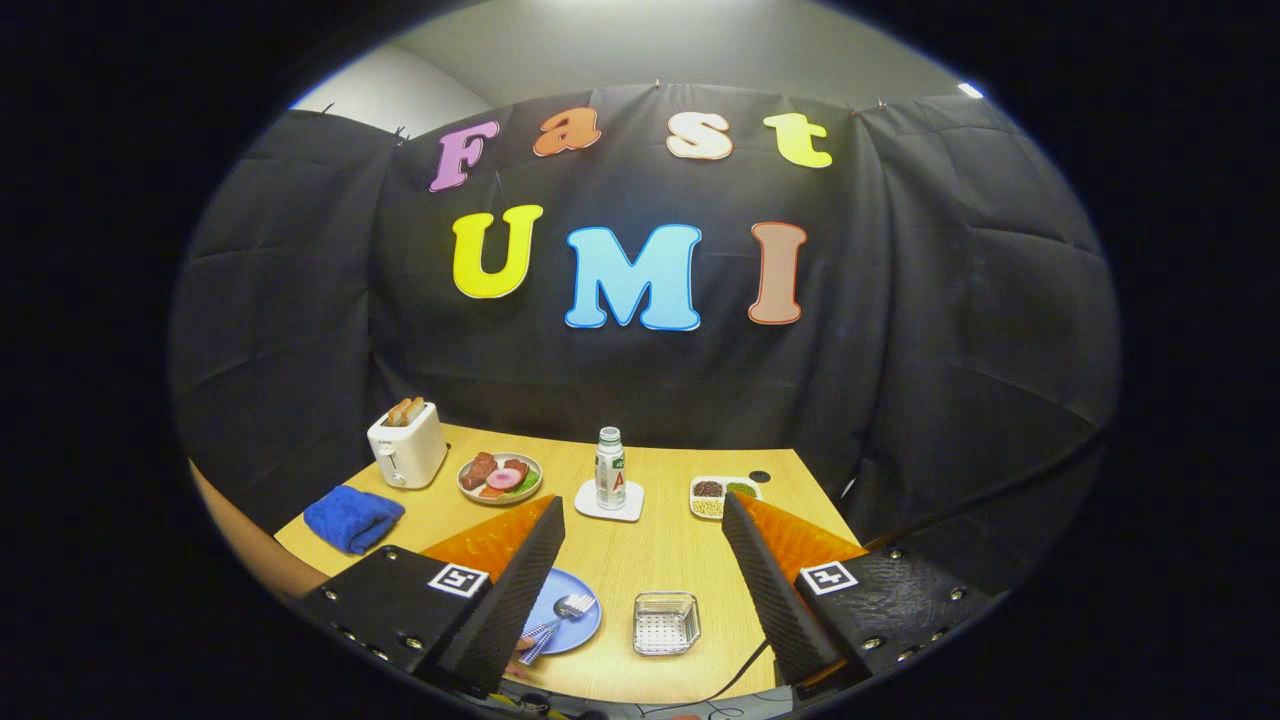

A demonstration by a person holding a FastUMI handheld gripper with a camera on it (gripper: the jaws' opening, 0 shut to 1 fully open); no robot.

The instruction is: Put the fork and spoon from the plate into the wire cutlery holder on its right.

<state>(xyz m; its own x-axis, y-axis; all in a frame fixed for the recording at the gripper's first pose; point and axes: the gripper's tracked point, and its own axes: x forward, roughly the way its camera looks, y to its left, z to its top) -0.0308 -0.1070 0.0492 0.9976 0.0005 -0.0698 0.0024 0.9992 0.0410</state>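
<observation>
Gripper (643, 520) fingers are held wide apart, gripping nothing, above the wooden table (660, 550). Between them are seen the blue plate (578, 630), the wire cutlery holder (666, 622) just beside it, and what appear to be fork and spoon (560, 618) on the plate.

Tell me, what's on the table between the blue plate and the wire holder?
Nothing: bare table separates the blue plate and wire holder in the gripper view.
</observation>
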